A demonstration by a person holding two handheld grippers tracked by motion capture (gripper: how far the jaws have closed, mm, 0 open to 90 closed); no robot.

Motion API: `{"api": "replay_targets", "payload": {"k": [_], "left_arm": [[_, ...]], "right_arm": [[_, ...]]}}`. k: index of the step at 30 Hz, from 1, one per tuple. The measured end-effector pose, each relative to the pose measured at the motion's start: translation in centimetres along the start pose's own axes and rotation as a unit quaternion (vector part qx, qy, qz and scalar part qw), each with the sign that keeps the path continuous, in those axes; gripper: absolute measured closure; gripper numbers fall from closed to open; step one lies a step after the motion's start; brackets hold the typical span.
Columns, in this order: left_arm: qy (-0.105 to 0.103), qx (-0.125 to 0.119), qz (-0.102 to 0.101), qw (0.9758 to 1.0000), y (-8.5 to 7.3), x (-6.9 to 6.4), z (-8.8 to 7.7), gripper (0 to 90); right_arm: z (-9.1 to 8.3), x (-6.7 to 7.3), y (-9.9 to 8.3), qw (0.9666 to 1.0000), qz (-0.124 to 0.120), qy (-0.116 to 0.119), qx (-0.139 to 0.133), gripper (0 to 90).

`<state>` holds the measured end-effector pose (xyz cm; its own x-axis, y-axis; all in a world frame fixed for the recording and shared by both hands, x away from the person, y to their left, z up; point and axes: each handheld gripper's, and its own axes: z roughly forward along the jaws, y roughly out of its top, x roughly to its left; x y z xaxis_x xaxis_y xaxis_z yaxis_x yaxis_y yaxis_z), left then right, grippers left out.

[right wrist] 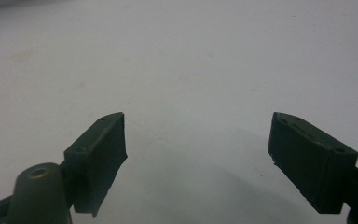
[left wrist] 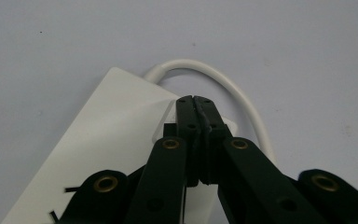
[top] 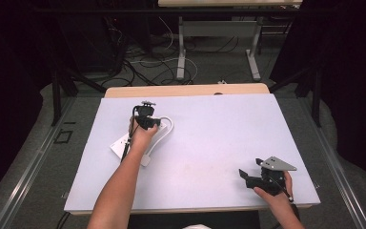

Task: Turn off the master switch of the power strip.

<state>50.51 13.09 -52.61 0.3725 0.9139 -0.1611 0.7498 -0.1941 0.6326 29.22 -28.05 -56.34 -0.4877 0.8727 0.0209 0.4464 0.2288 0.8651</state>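
The power strip (top: 122,144) is a flat white bar that lies on the pale table surface (top: 209,143), directly beneath and just behind the left gripper (top: 147,123). In the high view its long axis runs on a diagonal: the near end points toward the table's left front, and the far end points toward the gripper. In the left gripper view the power strip (left wrist: 98,144) stretches from the lower left corner up to the jaw tips, with its cable end uppermost.

The white cable (top: 167,128) leaves that far end, arches away ahead of the left gripper and curves back down on the gripper's right side. In the left gripper view the cable (left wrist: 233,88) forms a loop just beyond the jaw tips.

The left gripper (left wrist: 194,108) is closed: its two jaws meet tip to tip with no gap, and the tips sit over the strip's cable end. Whether the tips pinch anything cannot be determined. The left forearm extends forward from the near edge, and the hand tilts the gripper downward over the strip.

The right gripper (top: 249,177) rests low at the table's right front, well apart from the strip, pointing left. In the right gripper view the right gripper (right wrist: 196,140) has its jaws spread wide with bare table between them.
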Motion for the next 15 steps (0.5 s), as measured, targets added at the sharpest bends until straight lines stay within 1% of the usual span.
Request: {"api": "replay_targets", "payload": {"k": [3,5,7,8,10,11,13,14,15], "left_arm": [[0.001,0.003,0.000,1.0000,-0.03,0.04,0.05,90.0],[-0.003,0.000,-0.003,1.0000,-0.13,0.12,0.12,90.0],[0.003,0.000,0.002,1.0000,-0.12,0.01,0.11,90.0],[0.005,0.000,0.000,1.0000,-0.14,-0.14,0.14,90.0],[0.008,0.003,0.011,0.9999,-0.09,-0.14,0.11,90.0],[0.009,0.003,0.011,0.9999,-0.08,-0.15,0.11,90.0],[0.008,0.000,0.007,0.9999,-0.11,-0.13,0.15,90.0],[0.009,0.001,0.007,0.9999,-0.11,-0.11,0.12,90.0],[0.007,0.000,0.004,1.0000,-0.12,-0.13,0.15,90.0]], "right_arm": [[0.01,0.01,0.00,1.0000,0.003,0.000,0.003,19.1],[0.01,0.02,0.02,1.0000,0.004,0.000,0.004,19.3],[0.04,0.05,0.05,0.9999,0.008,0.000,0.006,19.4],[0.02,0.04,0.07,0.9999,0.009,0.000,0.006,19.4],[0.02,0.02,0.09,0.9999,0.010,-0.002,0.005,19.5],[0.02,-0.04,0.11,0.9999,0.008,-0.003,0.006,19.7],[-0.07,0.02,0.15,0.9998,0.018,0.001,0.013,20.1],[-0.06,-0.10,0.17,0.9999,0.012,0.000,0.012,20.2],[-0.11,-0.05,0.18,0.9998,0.014,-0.002,0.014,20.3]]}}
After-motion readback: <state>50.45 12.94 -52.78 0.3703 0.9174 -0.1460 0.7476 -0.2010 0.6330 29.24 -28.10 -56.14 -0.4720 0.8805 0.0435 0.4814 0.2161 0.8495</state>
